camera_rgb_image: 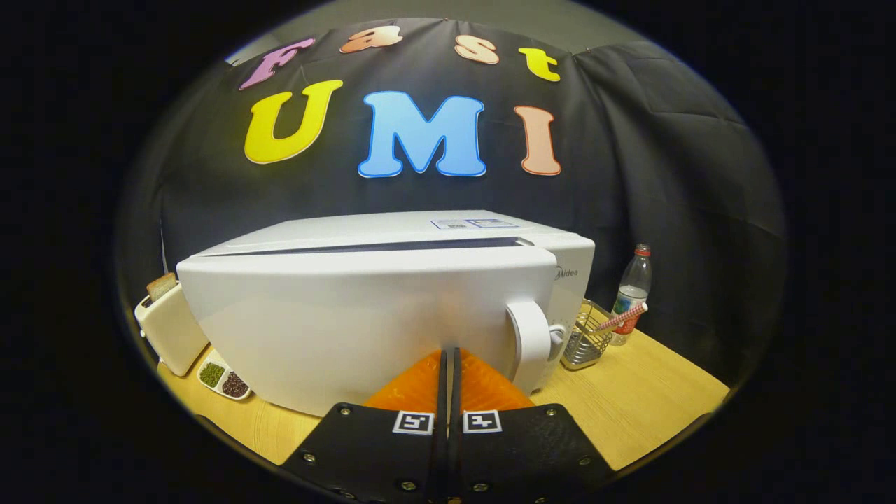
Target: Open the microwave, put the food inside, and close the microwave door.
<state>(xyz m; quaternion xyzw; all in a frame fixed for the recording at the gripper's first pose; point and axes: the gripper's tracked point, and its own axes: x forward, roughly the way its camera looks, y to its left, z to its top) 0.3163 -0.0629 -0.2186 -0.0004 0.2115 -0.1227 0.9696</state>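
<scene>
A white microwave stands on the wooden table, right in front of me. Its white door is swung almost against the body, and a thin dark gap runs along the door's top edge. The door's handle is at its right end. My gripper is shut with nothing between its fingers. The fingertips reach the door's front, just left of the handle. I cannot tell whether they press on it.
To the left of the microwave stands a cream toaster with a slice of bread in it. A small divided dish of beans lies in front of it. On the right are a wire basket and a water bottle.
</scene>
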